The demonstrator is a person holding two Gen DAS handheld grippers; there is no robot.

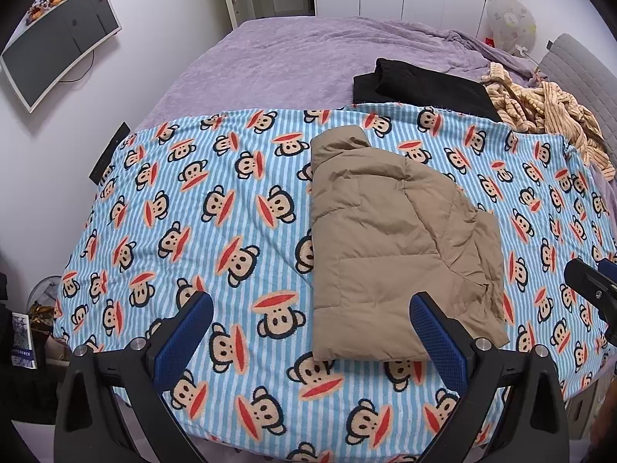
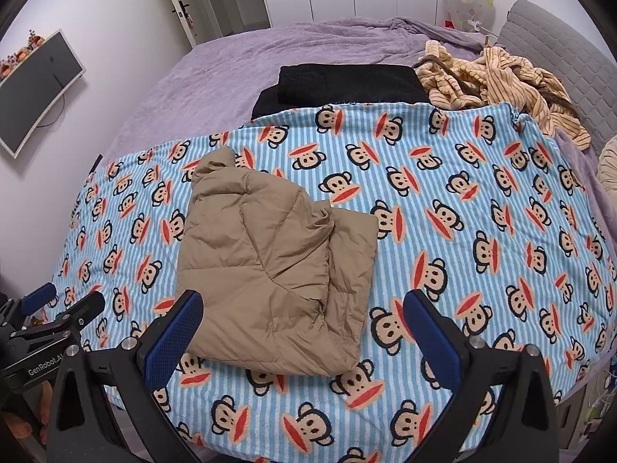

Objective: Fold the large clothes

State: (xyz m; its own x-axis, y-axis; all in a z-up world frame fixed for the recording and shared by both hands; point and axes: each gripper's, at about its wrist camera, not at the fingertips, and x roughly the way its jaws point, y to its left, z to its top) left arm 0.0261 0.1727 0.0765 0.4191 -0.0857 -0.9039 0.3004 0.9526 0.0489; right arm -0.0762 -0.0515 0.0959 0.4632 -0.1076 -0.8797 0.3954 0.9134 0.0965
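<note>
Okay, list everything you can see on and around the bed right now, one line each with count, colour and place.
Puffer jacket: one, tan, folded, middle of the monkey blanket.
Monkey blanket: one, blue-striped with red-mouthed monkeys, covering the near bed.
Purple bedspread: one, lilac, far half of the bed.
Black garment: one, black, folded, behind the blanket's far edge.
Striped garment: one, cream and brown, crumpled, far right by the grey headboard.
Wall screen: one, dark with white frame, left wall.
Left gripper: one, black with blue pads, open, empty, near edge.
Right gripper: one, same colours, open, empty.
</note>
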